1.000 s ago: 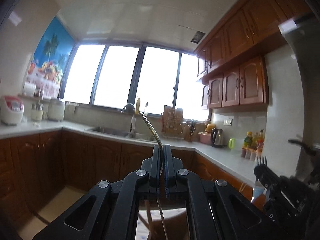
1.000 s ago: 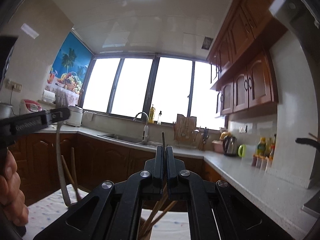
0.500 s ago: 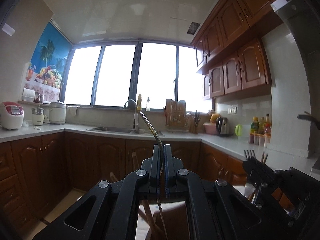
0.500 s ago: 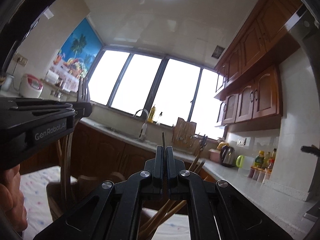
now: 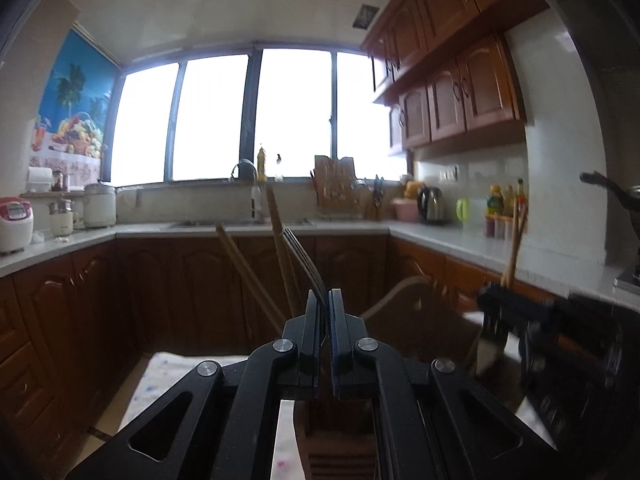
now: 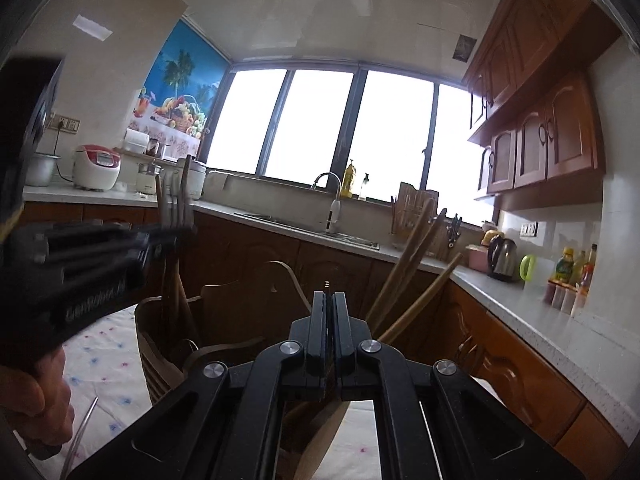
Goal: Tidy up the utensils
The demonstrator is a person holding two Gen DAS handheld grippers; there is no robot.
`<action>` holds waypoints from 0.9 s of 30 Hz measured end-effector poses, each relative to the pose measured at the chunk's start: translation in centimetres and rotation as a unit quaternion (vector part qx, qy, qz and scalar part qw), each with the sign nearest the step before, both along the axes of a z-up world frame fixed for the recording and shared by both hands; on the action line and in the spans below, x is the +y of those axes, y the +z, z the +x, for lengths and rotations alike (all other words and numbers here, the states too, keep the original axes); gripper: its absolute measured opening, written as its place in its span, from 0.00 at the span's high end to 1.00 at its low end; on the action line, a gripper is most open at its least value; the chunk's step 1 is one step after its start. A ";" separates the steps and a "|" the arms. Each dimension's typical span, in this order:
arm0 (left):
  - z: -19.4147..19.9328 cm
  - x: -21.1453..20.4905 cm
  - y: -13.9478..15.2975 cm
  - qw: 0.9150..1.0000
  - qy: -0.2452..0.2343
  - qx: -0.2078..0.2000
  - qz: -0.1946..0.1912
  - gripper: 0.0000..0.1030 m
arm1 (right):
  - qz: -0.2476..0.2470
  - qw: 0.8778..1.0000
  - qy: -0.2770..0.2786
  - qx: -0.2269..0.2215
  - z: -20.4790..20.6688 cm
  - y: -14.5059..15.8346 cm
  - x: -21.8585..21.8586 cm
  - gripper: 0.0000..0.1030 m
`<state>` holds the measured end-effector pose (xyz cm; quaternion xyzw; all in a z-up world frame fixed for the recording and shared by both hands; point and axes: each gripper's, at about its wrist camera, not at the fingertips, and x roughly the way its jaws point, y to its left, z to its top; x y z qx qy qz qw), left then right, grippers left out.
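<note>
The left gripper (image 5: 325, 300) is clenched on a slim dark metal fork (image 5: 304, 258) above the brown wooden utensil holder (image 6: 208, 320); its side reads "GenRobot.AI", blurred. The right gripper (image 6: 329, 300) is clamped on a thin metal utensil (image 6: 328, 283), beside wooden chopsticks (image 6: 412, 268)

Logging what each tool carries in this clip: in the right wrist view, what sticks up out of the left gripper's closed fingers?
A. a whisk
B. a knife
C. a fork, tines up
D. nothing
C: the left gripper is shut on a metal fork whose tines rise above its fingers, over the wooden utensil holder.
</note>
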<state>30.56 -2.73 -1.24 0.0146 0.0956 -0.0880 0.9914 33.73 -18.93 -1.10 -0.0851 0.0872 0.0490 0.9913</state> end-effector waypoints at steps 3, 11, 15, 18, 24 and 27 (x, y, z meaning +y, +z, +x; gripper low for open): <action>0.6 0.4 0.9 1.000 -0.006 0.025 0.006 0.97 | 0.011 1.000 0.003 0.015 0.3 0.5 -0.7 0.96; 1.4 1.3 4.3 0.999 -0.007 0.043 -0.005 0.95 | 0.016 0.999 0.013 0.034 0.2 1.0 -0.5 0.96; 1.2 2.3 5.5 0.999 0.001 0.049 -0.018 0.63 | 0.022 0.999 0.013 0.043 0.2 1.3 -0.7 0.87; 0.6 2.9 6.4 0.998 0.001 0.046 -0.032 0.57 | 0.041 0.998 0.013 0.044 -0.2 1.8 -1.4 0.62; -1.8 4.4 7.9 0.997 0.020 0.043 -0.053 0.20 | 0.085 0.995 0.018 0.040 -1.8 3.6 -2.8 0.56; -3.1 4.9 7.8 0.996 0.028 0.056 -0.065 0.13 | 0.114 0.993 0.016 0.040 -2.9 4.3 -3.7 0.42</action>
